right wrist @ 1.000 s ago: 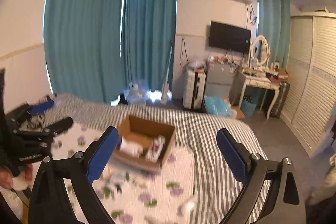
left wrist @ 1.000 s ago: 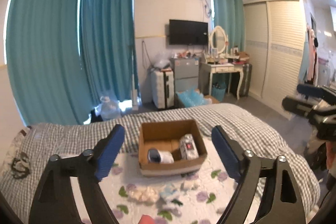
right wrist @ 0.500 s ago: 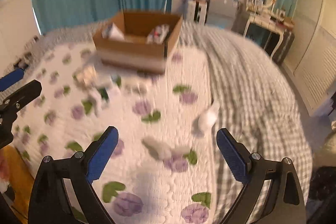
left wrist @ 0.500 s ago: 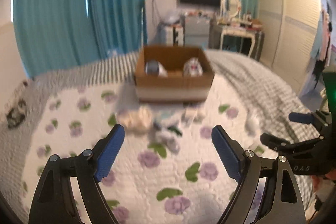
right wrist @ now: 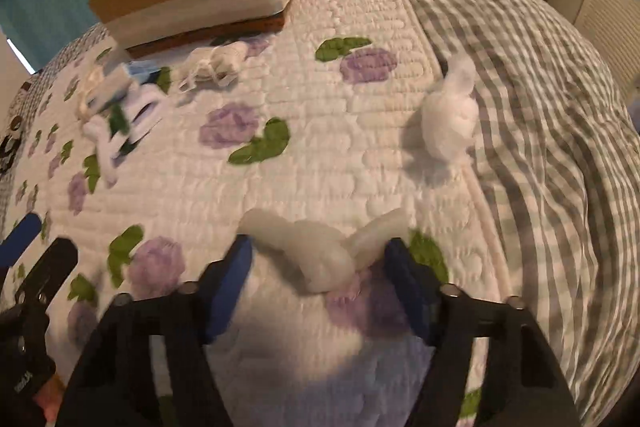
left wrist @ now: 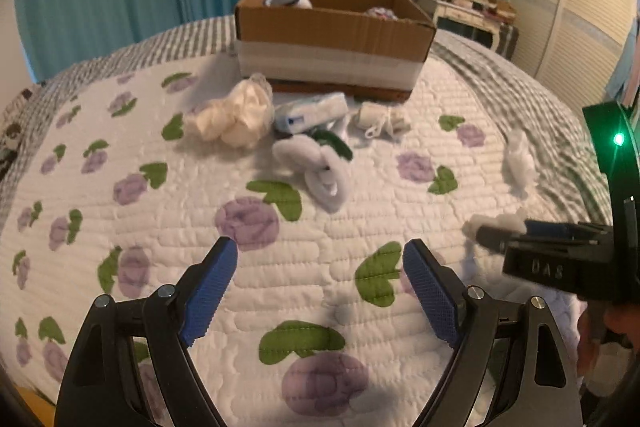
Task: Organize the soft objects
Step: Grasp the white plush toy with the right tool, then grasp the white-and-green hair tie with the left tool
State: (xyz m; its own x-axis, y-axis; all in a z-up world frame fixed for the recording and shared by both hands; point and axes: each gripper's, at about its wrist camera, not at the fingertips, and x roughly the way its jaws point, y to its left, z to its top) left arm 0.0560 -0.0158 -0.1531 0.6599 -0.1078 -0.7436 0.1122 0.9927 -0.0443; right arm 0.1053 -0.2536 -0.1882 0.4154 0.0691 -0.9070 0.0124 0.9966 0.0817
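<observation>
The right gripper (right wrist: 318,259) has just been closing around a white soft piece (right wrist: 320,247) on the quilt (right wrist: 320,107), near its checked edge; the pads look at its sides, but blur hides whether they press. The piece lies crosswise between the jaws and looks light, limp and compressible, best pinched at its bulky middle. The left gripper (left wrist: 320,267) hangs wide open and empty; the box (left wrist: 332,39) stands well beyond.

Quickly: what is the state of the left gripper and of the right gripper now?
Left gripper: open, nothing between its jaws.
Right gripper: jaws have just been closing around the white soft piece; a firm grip cannot be told.
</observation>
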